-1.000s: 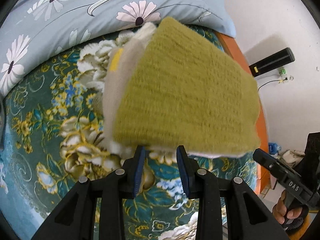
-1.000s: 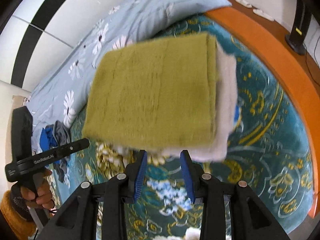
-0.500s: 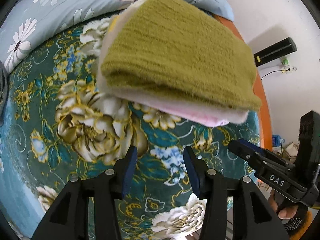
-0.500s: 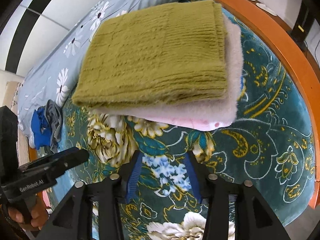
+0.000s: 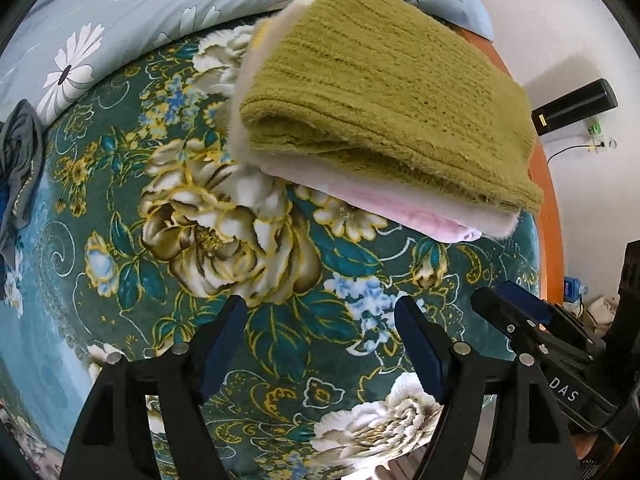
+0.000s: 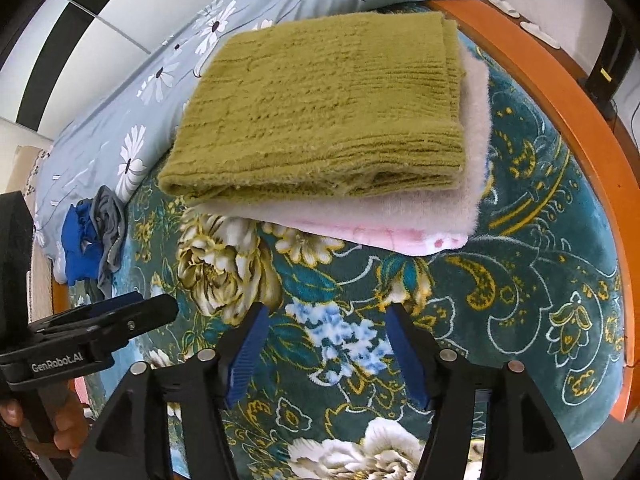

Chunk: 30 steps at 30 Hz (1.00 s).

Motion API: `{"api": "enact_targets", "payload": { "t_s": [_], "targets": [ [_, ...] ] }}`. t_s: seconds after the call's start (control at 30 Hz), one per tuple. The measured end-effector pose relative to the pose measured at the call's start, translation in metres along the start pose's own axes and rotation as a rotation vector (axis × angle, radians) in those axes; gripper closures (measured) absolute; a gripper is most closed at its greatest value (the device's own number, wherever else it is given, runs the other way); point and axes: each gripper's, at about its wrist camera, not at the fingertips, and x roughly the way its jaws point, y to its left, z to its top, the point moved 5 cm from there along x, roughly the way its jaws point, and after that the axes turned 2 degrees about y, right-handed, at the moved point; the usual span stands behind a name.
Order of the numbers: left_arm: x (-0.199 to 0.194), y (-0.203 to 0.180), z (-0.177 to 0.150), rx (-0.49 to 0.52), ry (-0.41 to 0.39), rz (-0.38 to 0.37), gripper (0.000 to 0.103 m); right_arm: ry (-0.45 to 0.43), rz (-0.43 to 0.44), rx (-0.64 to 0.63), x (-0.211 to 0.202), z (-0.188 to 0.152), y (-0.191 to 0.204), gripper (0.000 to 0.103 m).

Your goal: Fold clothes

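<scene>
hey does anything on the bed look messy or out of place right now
The folded stack looks tidy: green knit sweater squared on the pale fleece garment, a pink layer peeking out below. The one stray is a crumpled blue and grey clothes heap left unfolded at the blanket's far edge.

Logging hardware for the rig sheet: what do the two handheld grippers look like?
Both are matte black with silver pivot screws and ribbed blue pads. The left gripper reads "GenRobot.AI" in white on its side; the right gripper reads "DAS". No cables or sleeves show.

"DAS" on right gripper [image 5: 516, 312]; "GenRobot.AI" on left gripper [image 6: 120, 312].
</scene>
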Motion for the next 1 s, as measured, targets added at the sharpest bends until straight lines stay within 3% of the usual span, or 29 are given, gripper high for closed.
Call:
{"api": "enact_targets", "payload": {
  "t_s": [0.27,0.67,0.83,1.0],
  "targets": [
    [-0.006,-0.005,-0.007,-0.003,-0.026,0.053,0.025,-0.040,-0.039,-0.038,-0.011,-0.009,0.004,0.031],
    [-0.025,-0.003,-0.018,-0.012,-0.171,0.115,0.025,-0.087,-0.043,-0.088,-0.024,-0.019,0.018,0.016],
    [-0.027,-0.002,-0.024,0.018,-0.168,0.122,0.025,-0.096,-0.041,-0.098,-0.025,-0.024,0.024,0.001],
    [-0.030,0.004,-0.027,-0.003,-0.161,0.113,0.025,-0.104,-0.045,-0.105,-0.028,-0.029,0.029,0.000]
  ]
}}
